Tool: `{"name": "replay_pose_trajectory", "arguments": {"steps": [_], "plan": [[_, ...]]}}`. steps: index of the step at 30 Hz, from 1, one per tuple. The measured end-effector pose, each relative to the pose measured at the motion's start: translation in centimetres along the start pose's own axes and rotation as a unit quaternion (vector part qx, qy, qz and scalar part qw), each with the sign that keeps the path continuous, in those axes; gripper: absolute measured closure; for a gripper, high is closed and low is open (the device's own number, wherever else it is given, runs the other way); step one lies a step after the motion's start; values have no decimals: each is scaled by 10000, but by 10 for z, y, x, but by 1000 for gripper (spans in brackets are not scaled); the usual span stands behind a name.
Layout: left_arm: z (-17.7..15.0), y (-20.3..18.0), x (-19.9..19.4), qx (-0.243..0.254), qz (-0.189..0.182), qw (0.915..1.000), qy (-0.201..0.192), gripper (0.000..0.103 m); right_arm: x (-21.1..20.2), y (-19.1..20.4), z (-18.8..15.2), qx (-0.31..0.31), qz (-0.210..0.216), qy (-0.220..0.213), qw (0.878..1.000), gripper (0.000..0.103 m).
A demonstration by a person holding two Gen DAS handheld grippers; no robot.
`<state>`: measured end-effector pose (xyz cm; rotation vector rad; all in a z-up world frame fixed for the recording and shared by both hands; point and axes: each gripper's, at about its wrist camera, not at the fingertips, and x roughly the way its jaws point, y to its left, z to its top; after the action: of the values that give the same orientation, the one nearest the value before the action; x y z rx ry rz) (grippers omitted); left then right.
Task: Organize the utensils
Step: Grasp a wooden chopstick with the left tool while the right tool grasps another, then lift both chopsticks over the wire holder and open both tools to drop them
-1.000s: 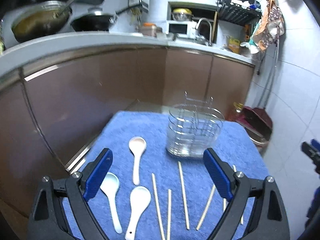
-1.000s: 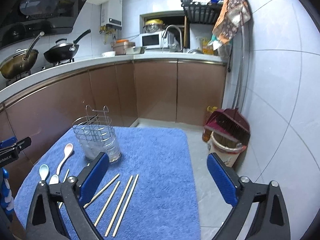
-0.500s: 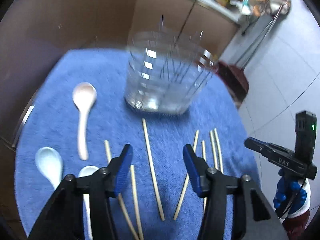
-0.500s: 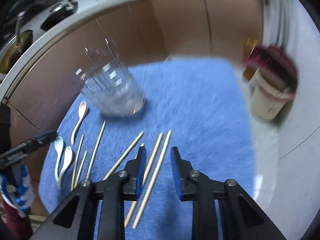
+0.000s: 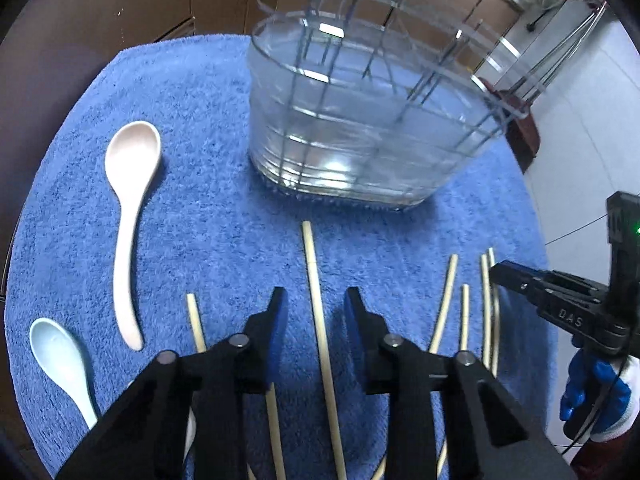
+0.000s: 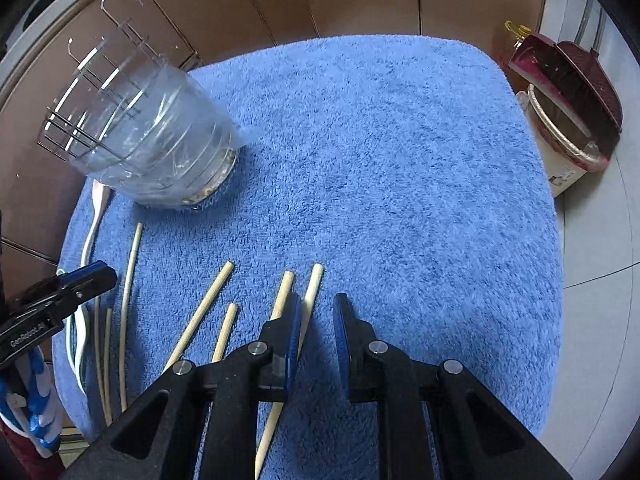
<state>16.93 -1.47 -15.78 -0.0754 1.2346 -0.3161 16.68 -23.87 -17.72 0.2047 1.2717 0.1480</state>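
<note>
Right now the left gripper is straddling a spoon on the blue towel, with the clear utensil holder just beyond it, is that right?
Not quite. The left gripper straddles a chopstick, not a spoon; its jaws are closing with the stick between them, not yet pinched. The pink spoon lies off to the side. The left wrist view shows it. The blue towel and the clear utensil holder beyond are as you said.

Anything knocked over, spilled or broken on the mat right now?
Nothing stands out. The utensil holder stands upright and empty on the blue mat; chopsticks and spoons lie loose but intact.
</note>
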Motion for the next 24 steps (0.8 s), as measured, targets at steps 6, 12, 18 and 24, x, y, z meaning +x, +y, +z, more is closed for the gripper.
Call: {"name": "replay_pose_trajectory", "arguments": {"steps": [6, 12, 18, 24], "plan": [[2, -11, 25, 82, 313, 9994, 155, 91, 9, 17, 1, -348, -263, 59, 9990, 90], [-1, -25, 39, 156, 534, 9984, 52, 98, 8, 11, 1, -264, -183, 18, 9995, 96], [-21, -25, -4, 167, 52, 9977, -656, 98, -25, 0, -9, -349, 267, -517, 9977, 97], [-31, -19, -90, 2, -688, 9712, -2282, 98, -122, 32, -18, -861, 934, -1961, 9723, 97]]}}
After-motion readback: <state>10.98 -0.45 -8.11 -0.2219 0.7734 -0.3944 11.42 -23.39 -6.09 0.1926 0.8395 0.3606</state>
